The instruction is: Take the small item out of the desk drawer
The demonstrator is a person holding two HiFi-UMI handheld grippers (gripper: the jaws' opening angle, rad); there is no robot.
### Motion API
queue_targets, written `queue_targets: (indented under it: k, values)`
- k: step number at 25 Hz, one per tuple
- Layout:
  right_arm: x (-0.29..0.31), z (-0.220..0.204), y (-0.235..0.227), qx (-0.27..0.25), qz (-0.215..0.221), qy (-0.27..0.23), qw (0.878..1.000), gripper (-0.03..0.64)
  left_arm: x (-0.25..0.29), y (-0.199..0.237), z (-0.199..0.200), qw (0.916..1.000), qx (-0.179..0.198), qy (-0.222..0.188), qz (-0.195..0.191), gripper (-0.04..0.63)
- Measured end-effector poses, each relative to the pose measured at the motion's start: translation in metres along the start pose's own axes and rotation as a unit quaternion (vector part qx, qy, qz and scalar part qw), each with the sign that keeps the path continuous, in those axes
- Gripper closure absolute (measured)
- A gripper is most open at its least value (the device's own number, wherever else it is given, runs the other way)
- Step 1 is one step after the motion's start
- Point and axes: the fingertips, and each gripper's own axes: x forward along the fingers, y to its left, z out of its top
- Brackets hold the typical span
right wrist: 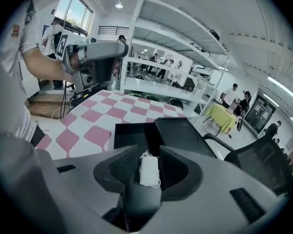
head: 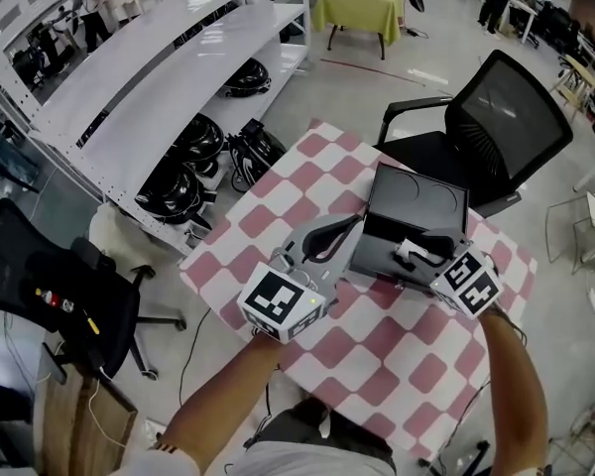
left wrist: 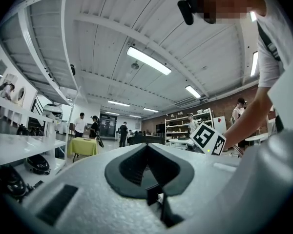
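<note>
A black desk drawer unit [head: 417, 199] stands on the pink-and-white checkered table [head: 377, 355], its drawer [right wrist: 131, 133] pulled out toward me. My right gripper [head: 415, 254] hovers at the drawer front. A small white item [right wrist: 149, 169] lies between its jaws, which stand apart with a slight gap on each side, so the gripper [right wrist: 149, 153] is open. It shows as a white speck [head: 407, 250] in the head view. My left gripper [head: 345, 226] is held to the left of the unit, jaws together and empty. In its own view that gripper [left wrist: 147, 145] points up at the ceiling.
A black mesh office chair [head: 506, 117] stands just behind the table. White shelving [head: 178, 58] with dark helmets [head: 193, 157] runs along the left. Another black chair [head: 69, 296] is at the near left. A yellow-clothed table [head: 362, 3] and several people are farther off.
</note>
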Motion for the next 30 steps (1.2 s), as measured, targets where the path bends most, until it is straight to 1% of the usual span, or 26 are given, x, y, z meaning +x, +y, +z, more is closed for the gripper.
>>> queue_targets:
  k: [1, 4, 7, 15, 18, 22, 30]
  values:
    - [0.006, -0.006, 0.000, 0.002, 0.007, 0.009, 1.000, 0.499, 0.002, 0.001, -0.004, 1.0000, -0.001, 0.003, 0.001, 0.581]
    - [0.022, -0.022, 0.003, 0.007, 0.027, 0.034, 0.999, 0.476, 0.006, 0.003, -0.016, 0.9999, -0.005, 0.013, 0.001, 0.581]
    - [0.035, -0.034, 0.003, 0.015, 0.036, 0.053, 0.998, 0.448, 0.008, 0.003, -0.026, 0.9997, -0.007, 0.022, 0.000, 0.581]
    - [0.063, -0.059, 0.001, 0.031, 0.053, 0.094, 0.994, 0.431, 0.013, 0.006, -0.041, 0.9993, -0.017, 0.031, 0.012, 0.581]
    - [0.071, -0.065, 0.002, 0.034, 0.060, 0.100, 0.993, 0.428, 0.013, 0.006, -0.046, 0.9992, -0.016, 0.035, 0.012, 0.581]
    - [0.076, -0.064, 0.001, 0.035, 0.064, 0.105, 0.992, 0.430, 0.010, 0.008, -0.051, 0.9987, -0.024, 0.040, 0.023, 0.581]
    - [0.075, -0.064, 0.000, 0.030, 0.064, 0.095, 0.993, 0.433, 0.007, 0.000, -0.054, 0.9983, -0.022, 0.045, 0.031, 0.581]
